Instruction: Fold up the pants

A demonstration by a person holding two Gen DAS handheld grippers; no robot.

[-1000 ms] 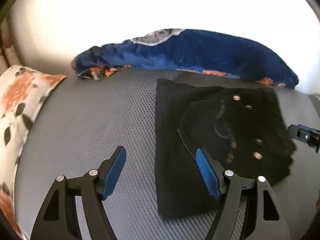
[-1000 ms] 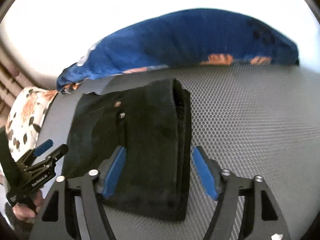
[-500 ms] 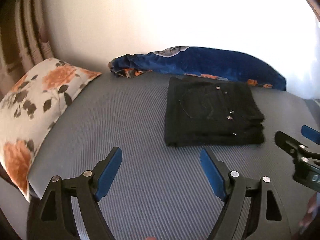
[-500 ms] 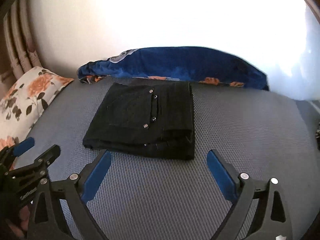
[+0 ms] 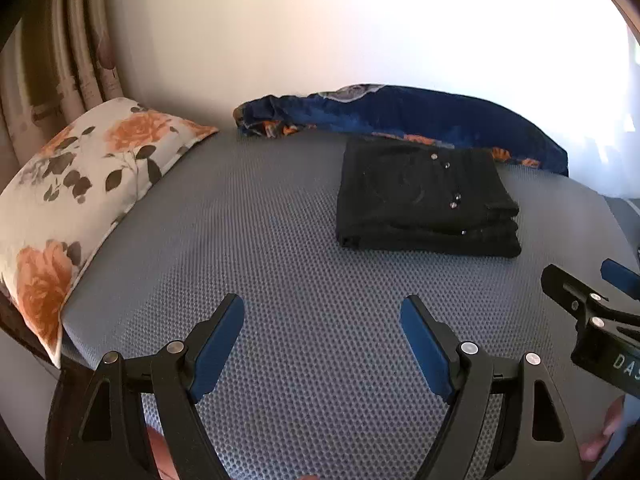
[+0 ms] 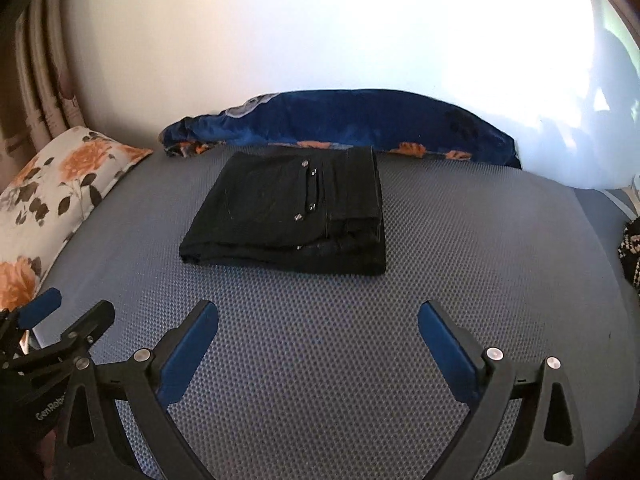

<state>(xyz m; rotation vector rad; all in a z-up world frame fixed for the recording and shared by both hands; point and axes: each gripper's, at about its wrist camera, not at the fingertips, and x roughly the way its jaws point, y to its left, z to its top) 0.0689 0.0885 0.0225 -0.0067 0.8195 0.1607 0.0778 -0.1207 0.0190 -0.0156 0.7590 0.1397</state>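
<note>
The black pants (image 5: 424,196) lie folded into a compact rectangle with metal studs on top, on the grey mesh mattress (image 5: 260,240). In the right wrist view the folded pants (image 6: 288,212) sit ahead near the far side. My left gripper (image 5: 320,304) is open over bare mattress, well short of the pants, with nothing between its blue pads. My right gripper (image 6: 318,308) has its jaws opening wide, also empty and back from the pants. Each gripper shows at the edge of the other's view: the right gripper (image 5: 580,276), the left gripper (image 6: 78,306).
A floral pillow (image 5: 80,200) lies along the left edge of the mattress. A rumpled blue blanket (image 5: 400,116) runs along the wall behind the pants. Curtains (image 5: 60,60) hang at far left. A black-and-white patterned cloth (image 6: 632,248) shows at the right edge.
Both grippers have pulled back and up from the pants, which were between their fingers a second ago. The right jaws have spread wider. The pants now lie alone, folded.
</note>
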